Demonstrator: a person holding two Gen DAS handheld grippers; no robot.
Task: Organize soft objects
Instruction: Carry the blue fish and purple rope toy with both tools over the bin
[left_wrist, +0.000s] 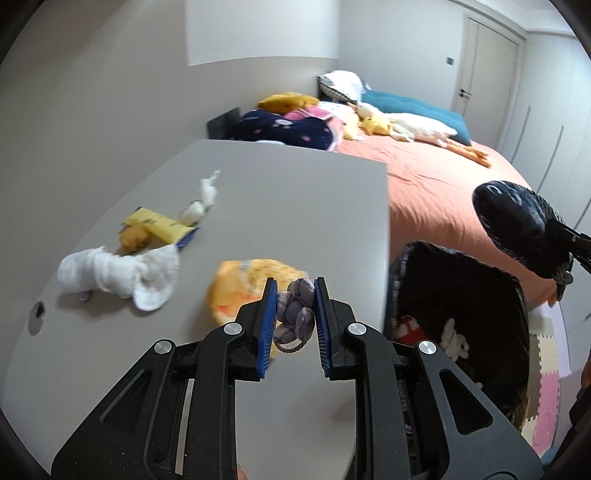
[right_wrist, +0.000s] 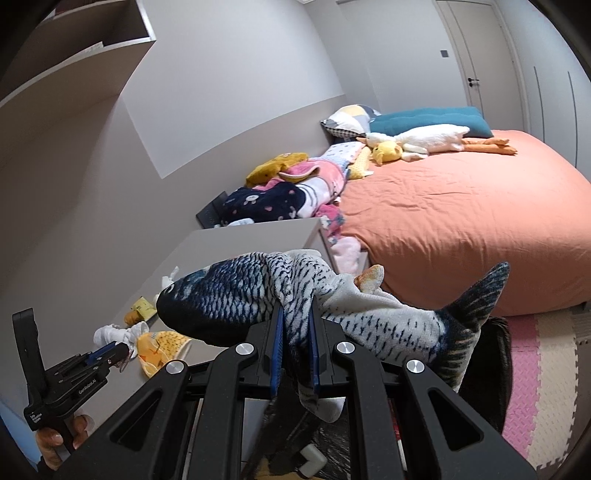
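Note:
My left gripper (left_wrist: 295, 295) is shut on a small purple knotted fabric toy (left_wrist: 295, 314), held just above the grey table (left_wrist: 288, 192). Behind it lies an orange-yellow soft pouch (left_wrist: 243, 284). A white rolled towel (left_wrist: 114, 277), a yellow packet (left_wrist: 159, 221), a small orange plush (left_wrist: 135, 238) and a white plush (left_wrist: 201, 206) lie on the table's left. My right gripper (right_wrist: 296, 306) is shut on a blue-and-white fish plush (right_wrist: 295, 291), seen from the left wrist view as a dark fish head (left_wrist: 517, 225) above a black basket (left_wrist: 458, 325).
The black basket holds a red-and-white item (left_wrist: 408, 326) and a white plush (left_wrist: 454, 338). An orange bed (right_wrist: 461, 218) carries a goose plush (right_wrist: 428, 138), a yellow plush, pillows and blankets (right_wrist: 280, 195). Foam mats (right_wrist: 535, 369) cover the floor. A hand (right_wrist: 55, 439) holds the left gripper's handle.

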